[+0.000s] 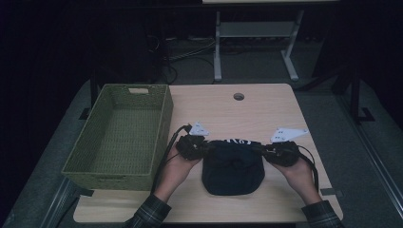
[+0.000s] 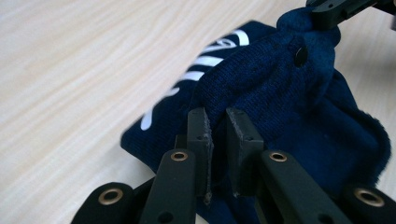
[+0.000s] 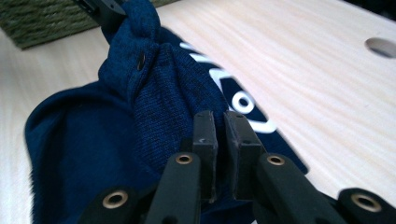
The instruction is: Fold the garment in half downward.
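Navy knit cloth [image 1: 233, 166] with white lettering lies near the front middle of the pale wooden surface [image 1: 223, 107], stretched between two hand-held grippers. At its left upper corner, the left gripper [image 1: 202, 147] has its fingers [image 2: 201, 135] closed on a fold of the fabric, seen close in the left gripper view, where the knit bunches between the two black pads. At the opposite corner, the right gripper [image 1: 266, 151] likewise pinches the cloth, its fingers [image 3: 205, 135] shut on a raised ridge of the material in the right gripper view. A small dark button [image 3: 140, 61] sits on the gathered fabric between the two grips. The white lettering [image 3: 233, 88] runs along the far edge of the cloth. A person's hands, in plaid sleeves [image 1: 149, 213], hold both tools from the near edge. A green woven basket [image 1: 164, 118] stands on the left side of the surface, just beside the left gripper.
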`<control>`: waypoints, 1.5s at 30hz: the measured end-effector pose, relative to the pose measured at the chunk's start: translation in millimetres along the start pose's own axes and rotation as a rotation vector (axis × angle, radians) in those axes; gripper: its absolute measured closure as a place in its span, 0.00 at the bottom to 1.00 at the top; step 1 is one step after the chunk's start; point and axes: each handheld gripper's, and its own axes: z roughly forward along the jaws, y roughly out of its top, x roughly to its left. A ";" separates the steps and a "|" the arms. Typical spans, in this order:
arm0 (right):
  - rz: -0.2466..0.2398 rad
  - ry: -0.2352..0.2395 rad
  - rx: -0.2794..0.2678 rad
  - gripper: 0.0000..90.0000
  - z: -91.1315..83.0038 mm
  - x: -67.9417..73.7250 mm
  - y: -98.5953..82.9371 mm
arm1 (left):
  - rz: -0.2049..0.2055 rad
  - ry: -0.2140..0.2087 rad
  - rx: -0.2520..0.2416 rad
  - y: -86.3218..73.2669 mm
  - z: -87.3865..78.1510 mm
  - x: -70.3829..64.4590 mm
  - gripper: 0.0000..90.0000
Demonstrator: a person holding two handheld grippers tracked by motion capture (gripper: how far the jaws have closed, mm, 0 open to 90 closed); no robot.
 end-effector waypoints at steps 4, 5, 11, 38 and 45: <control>-0.002 0.025 0.025 0.91 -0.3 10.1 -10.3 | -0.002 -0.031 0.016 -11.4 -0.2 -4.5 0.89; -0.004 0.029 0.027 0.90 -0.5 11.9 -12.0 | -0.001 -0.035 0.017 -13.5 -0.5 -6.0 0.89; 0.007 0.052 0.042 0.87 -4.6 21.6 -20.0 | -0.010 -0.059 0.021 -23.2 -3.5 -13.5 0.88; 0.032 0.066 -0.036 0.89 -45.5 24.1 -13.0 | -0.026 -0.047 -0.084 -12.7 -49.7 -12.9 0.96; 0.045 0.060 -0.027 1.00 -24.9 7.6 -9.6 | -0.049 -0.029 -0.077 3.2 -33.8 0.4 1.00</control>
